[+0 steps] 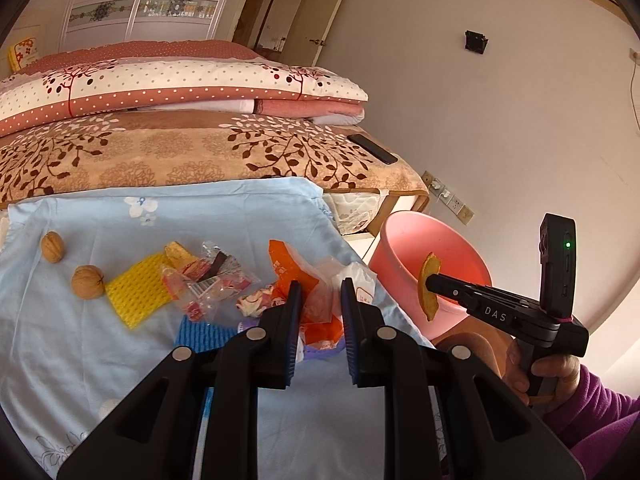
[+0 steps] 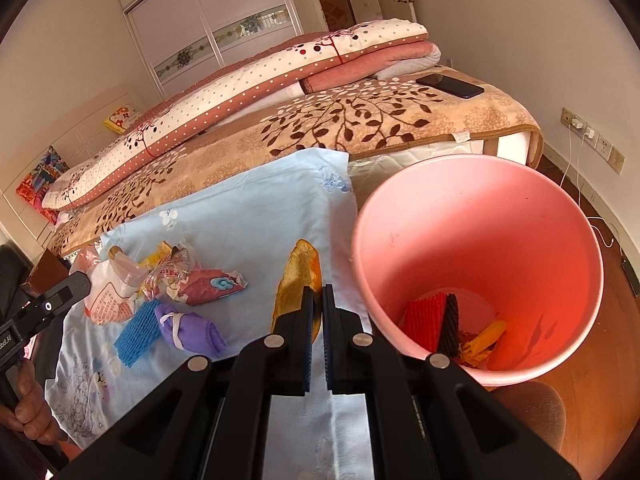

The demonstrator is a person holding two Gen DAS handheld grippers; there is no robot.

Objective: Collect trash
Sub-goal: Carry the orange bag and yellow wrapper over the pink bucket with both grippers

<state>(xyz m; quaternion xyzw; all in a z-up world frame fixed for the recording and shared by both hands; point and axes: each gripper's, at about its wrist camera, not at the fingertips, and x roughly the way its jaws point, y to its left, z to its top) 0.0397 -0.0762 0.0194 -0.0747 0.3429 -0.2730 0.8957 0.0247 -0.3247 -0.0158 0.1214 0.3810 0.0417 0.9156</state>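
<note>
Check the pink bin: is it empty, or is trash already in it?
Not empty. The pink bin already holds a red foam net, a black one beside it and yellow scraps at its bottom.

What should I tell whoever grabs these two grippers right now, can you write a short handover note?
Right gripper: shut on the orange peel, held beside the pink bin, not yet over its opening.
Left gripper: open, holding nothing, aimed at the orange-and-white wrapper in the trash pile.
Done: a red foam net and some yellow scraps already lie in the bin.
Left: drop the peel, then clear the blue sheet: yellow foam net, blue foam net, purple cloth, clear wrappers. Two walnuts sit apart.
</note>
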